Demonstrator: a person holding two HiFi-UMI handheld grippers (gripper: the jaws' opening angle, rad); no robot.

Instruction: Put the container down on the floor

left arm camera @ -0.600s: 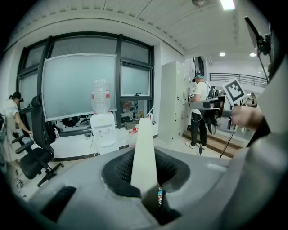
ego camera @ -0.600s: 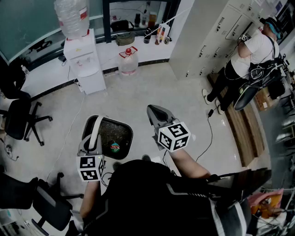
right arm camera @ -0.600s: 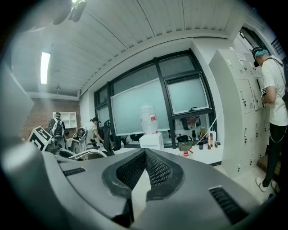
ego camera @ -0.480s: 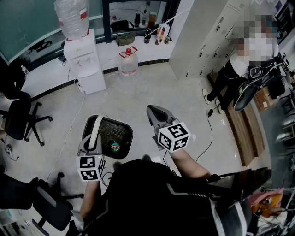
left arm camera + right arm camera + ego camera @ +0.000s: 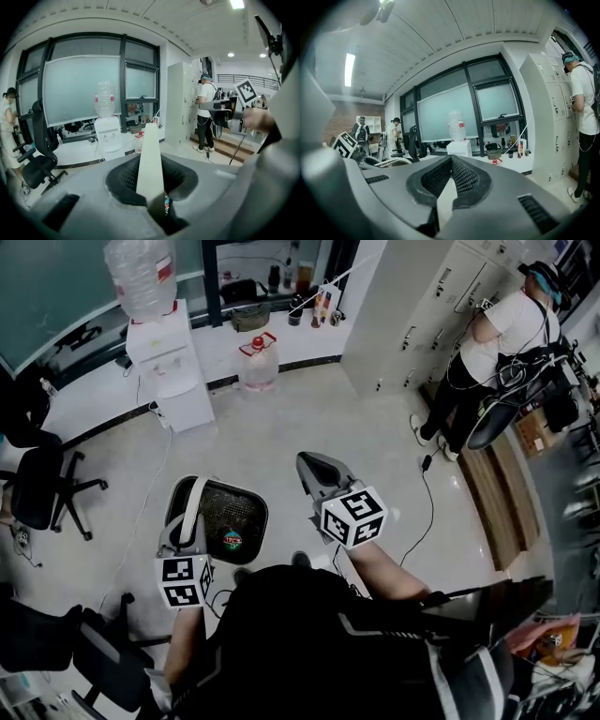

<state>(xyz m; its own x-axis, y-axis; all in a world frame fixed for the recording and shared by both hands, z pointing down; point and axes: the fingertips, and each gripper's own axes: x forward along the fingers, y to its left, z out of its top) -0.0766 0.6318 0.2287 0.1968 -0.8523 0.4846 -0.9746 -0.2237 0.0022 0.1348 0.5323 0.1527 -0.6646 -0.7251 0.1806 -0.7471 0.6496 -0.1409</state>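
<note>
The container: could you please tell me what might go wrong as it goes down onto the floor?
The left gripper pinches the container by one side of its rim only, so it may tilt or slip. A cable crosses the floor close beside it, and the container could land on that.

Left gripper (image 5: 198, 486) clamped, right gripper (image 5: 307, 463) closed

Even bright indoor light; ceiling strip (image 5: 348, 69) glares; gripper views fisheye, black vignetted corners, nearest surfaces soft
</note>
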